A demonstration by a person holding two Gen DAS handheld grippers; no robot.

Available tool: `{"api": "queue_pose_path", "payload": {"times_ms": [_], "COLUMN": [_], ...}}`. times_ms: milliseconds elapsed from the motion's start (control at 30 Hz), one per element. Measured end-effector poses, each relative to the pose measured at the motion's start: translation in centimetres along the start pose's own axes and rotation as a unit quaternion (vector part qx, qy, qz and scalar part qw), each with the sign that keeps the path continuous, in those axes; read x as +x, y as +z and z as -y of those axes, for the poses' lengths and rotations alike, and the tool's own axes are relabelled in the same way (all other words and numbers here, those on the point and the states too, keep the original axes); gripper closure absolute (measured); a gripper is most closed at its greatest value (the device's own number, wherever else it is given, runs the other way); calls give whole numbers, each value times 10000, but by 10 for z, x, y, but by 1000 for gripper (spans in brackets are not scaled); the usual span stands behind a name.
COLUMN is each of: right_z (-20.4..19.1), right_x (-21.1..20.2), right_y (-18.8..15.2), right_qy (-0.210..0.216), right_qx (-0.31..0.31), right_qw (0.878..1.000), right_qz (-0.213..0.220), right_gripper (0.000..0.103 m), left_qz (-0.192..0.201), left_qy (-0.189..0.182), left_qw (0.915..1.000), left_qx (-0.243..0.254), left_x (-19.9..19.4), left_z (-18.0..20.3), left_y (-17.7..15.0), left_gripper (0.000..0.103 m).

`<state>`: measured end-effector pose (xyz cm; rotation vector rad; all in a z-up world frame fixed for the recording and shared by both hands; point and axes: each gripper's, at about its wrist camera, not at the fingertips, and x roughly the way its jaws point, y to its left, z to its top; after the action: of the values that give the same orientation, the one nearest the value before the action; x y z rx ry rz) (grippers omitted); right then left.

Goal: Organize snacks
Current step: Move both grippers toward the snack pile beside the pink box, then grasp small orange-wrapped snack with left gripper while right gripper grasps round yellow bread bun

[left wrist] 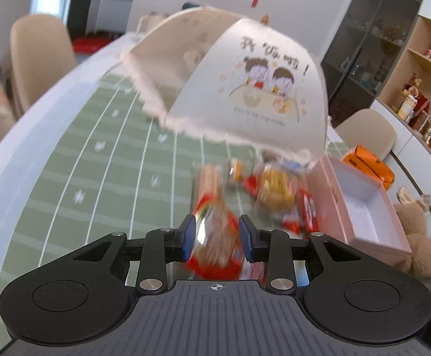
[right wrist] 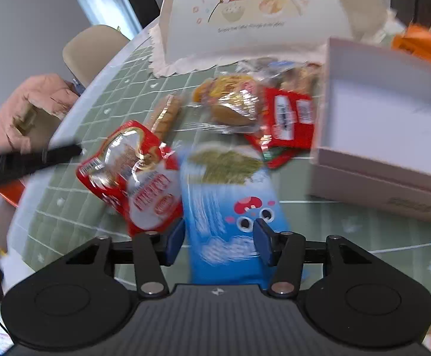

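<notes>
Two grippers are in play, each with a snack between its fingers. Your left gripper [left wrist: 216, 237] pinches a red pack [left wrist: 215, 237] low in the centre of the left wrist view; the blue pads [left wrist: 188, 234] press on both of its sides and the pack fills the gap. Motion blur hides its print there. In the right wrist view the same red pack [right wrist: 138, 175] shows at centre left, shiny, with a white panel, lifted above the green mat [right wrist: 67, 178].

Your right gripper [right wrist: 218, 238] has a blue pack [right wrist: 230, 207] between its fingers at lower centre. The pack runs up from under the gripper body, with cartoon eyes and a green patch near its top. The pads sit at its two edges, the right one overlapping the pack, but blur keeps you from telling whether they truly press on it.

Above the blue pack the other snacks lie in a loose heap on the mat: a clear-wrapped bun [right wrist: 230, 103], a red sachet [right wrist: 289, 118] just right of it, and a long biscuit stick [right wrist: 165, 115] to the left. At the right edge a pink box [right wrist: 378, 178] stands open, its white floor bare, just beside the heap. A white food cover [right wrist: 245, 14] with a cartoon of two children fills the top of both views, behind the snacks. An orange box [left wrist: 369, 166] lies beyond the pink box.
</notes>
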<state>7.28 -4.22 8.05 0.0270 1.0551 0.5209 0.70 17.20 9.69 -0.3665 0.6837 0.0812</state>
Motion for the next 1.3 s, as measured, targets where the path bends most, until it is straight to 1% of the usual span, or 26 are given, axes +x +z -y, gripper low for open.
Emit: {"api": "queue_pose_path", "payload": {"times_ms": [67, 133, 200, 267, 300, 400, 433, 500, 533, 600, 633, 700, 733, 800, 867, 967, 1033, 1100, 1133, 1167, 1200, 1233, 1267, 1300], "right_z": [9, 13, 12, 10, 10, 9, 9, 9, 9, 11, 13, 15, 15, 11, 2, -16, -23, -27, -30, -34, -37, -39, -40, -41], "right_x": [-11, -15, -20, -23, -24, -37, -42, -46, -48, -52, -53, -54, -55, -56, -53, -27, 5, 43, 62, 79, 96, 107, 117, 119], "right_y": [-4, -9, -13, -19, -21, -34, -39, -47, -50, -53, -51, -41, -34, -15, 6, 46, 76, 99, 107, 113, 117, 118, 119, 118], "right_qy": [45, -99, -244, -351, -396, -613, -723, -980, -1083, -1239, -1267, -1243, -1204, -1093, -1024, -957, -895, -752, -738, -838, -1032, -1194, -1306, -1332], "right_qx": [72, 54, -24, -88, -106, -182, -232, -384, -473, -603, -605, -530, -509, -577, -777, -934, -754, -528, -476, -475, -514, -581, -655, -665], "right_qw": [10000, 9999, 9995, 9991, 9989, 9977, 9968, 9941, 9926, 9900, 9895, 9901, 9904, 9900, 9872, 9851, 9884, 9936, 9949, 9948, 9932, 9911, 9893, 9888], "right_qz": [45, 120, 187, 209, 211, 231, 239, 249, 262, 306, 328, 379, 438, 684, 943, 1077, 968, 653, 496, 321, 151, 69, -20, -107], "right_gripper": [50, 46, 43, 40, 40, 35, 32, 28, 27, 25, 24, 24, 24, 20, 15, 15, 15, 16, 21, 24, 24, 24, 32, 43], "left_qz": [40, 60, -28, -318, -490, -1055, -1203, -1373, -1363, -1356, -1358, -1258, -1191, -1046, -893, -784, -815, -884, -922, -966, -1016, -1069, -1108, -1131], "left_qy": [-58, -140, -169, -116, -38, 439, 483, 498, 493, 406, 326, 49, -110, -337, -462, -550, -656, -753, -782, -813, -852, -894, -911, -908], "left_qw": [9998, 9990, 9972, 9937, 9920, 9841, 9820, 9801, 9798, 9784, 9789, 9822, 9842, 9875, 9903, 9927, 9931, 9925, 9920, 9915, 9907, 9899, 9894, 9892], "left_qx": [196, 410, 726, 1067, 1162, 1357, 1371, 1346, 1378, 1509, 1494, 1391, 1306, 1130, 960, 734, 528, 385, 350, 322, 291, 263, 243, 223], "left_x": [15, 36, 62, 97, 115, 170, 185, 201, 203, 198, 190, 165, 147, 110, 71, 28, 9, -6, -11, -16, -19, -21, -23, -25], "left_z": [13, 30, 49, 67, 72, 77, 74, 68, 66, 64, 61, 53, 48, 41, 33, 25, 19, 19, 20, 20, 20, 21, 21, 22], "left_y": [16, 35, 50, 61, 65, 67, 64, 60, 58, 56, 55, 50, 47, 39, 28, 9, -6, -20, -26, -33, -39, -44, -49, -53], "left_gripper": [67, 67, 67, 66, 65, 66, 70, 71, 73, 76, 76, 76, 77, 77, 77, 76, 77, 77, 77, 77, 77, 76, 76, 76]}}
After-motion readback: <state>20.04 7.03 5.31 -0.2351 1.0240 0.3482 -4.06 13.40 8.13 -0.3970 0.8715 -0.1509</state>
